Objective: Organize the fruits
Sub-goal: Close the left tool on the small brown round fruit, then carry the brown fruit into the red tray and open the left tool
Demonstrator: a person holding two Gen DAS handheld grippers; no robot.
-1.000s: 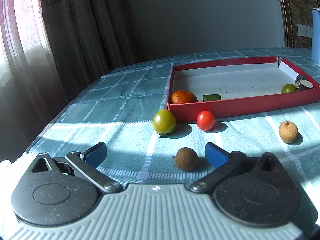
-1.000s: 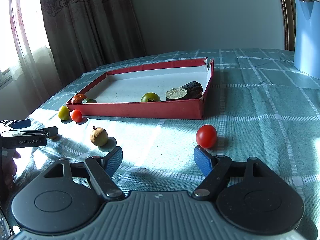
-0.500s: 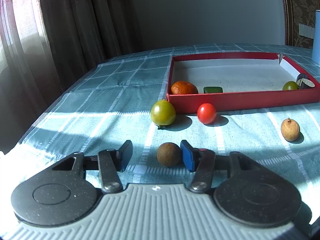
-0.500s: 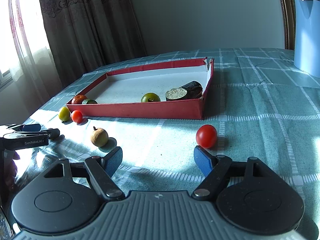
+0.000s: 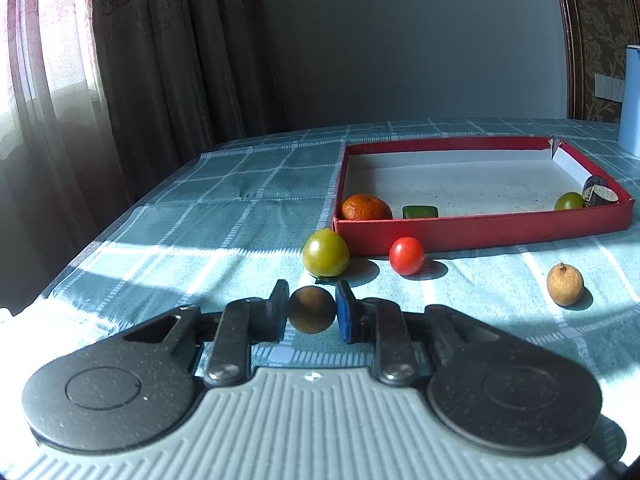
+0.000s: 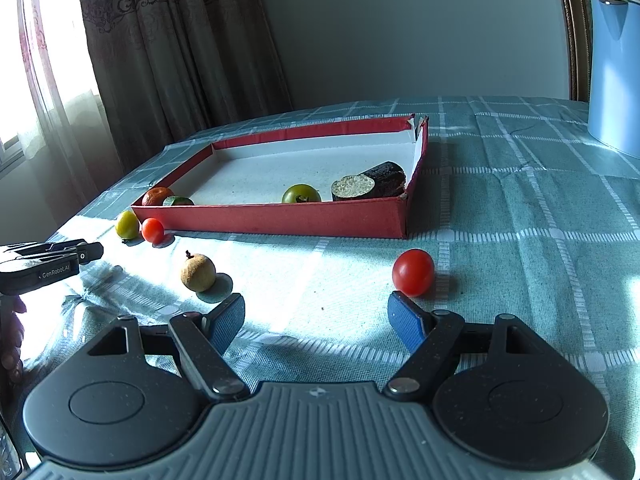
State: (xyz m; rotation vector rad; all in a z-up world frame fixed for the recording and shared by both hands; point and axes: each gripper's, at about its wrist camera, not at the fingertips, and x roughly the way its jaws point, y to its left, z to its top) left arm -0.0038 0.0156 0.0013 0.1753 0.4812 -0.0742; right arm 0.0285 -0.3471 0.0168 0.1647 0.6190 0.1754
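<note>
The checked tablecloth lies wide and bare at the right. The red tray stands far, its near wall just behind the green tomato and small red tomato. The left gripper is clenched on the brown round fruit. The right gripper stands released, with a red tomato just beyond its right finger.

Blue jug cut off; tray's green item perhaps fruit.
</note>
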